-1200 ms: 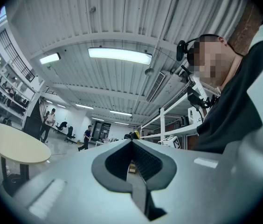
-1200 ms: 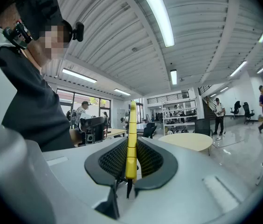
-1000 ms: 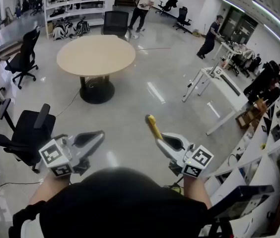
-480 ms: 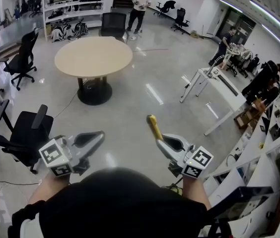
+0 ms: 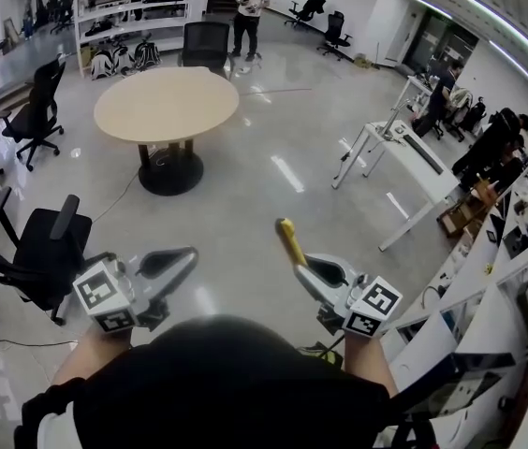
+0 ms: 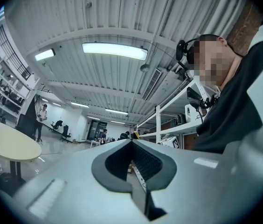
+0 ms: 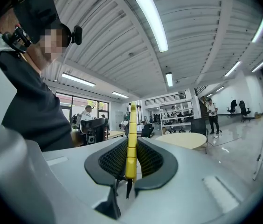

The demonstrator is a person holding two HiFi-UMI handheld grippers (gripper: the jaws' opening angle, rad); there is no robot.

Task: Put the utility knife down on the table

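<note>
A yellow utility knife point(image 5: 288, 239) sticks out forward from my right gripper point(image 5: 301, 267), whose jaws are shut on it. In the right gripper view the yellow knife point(image 7: 131, 141) stands upright, pinched between the two black pads. My left gripper point(image 5: 182, 260) is held at the same height to the left, jaws pressed together with nothing between them; in the left gripper view its pads point(image 6: 132, 160) meet. The round beige table point(image 5: 166, 104) stands well ahead on the floor, far from both grippers, and also shows small in the right gripper view as the round table point(image 7: 183, 139).
Black office chairs point(image 5: 47, 251) stand to the left, another chair point(image 5: 205, 43) behind the table. A white desk point(image 5: 404, 157) and shelving point(image 5: 517, 279) line the right side. People stand at the back point(image 5: 247, 3) and right point(image 5: 442, 87). Shiny grey floor lies between me and the table.
The round table and the floor have slid slightly left and nearer in the head view as I walk forward. Both grippers keep the same pose, the knife still held.
</note>
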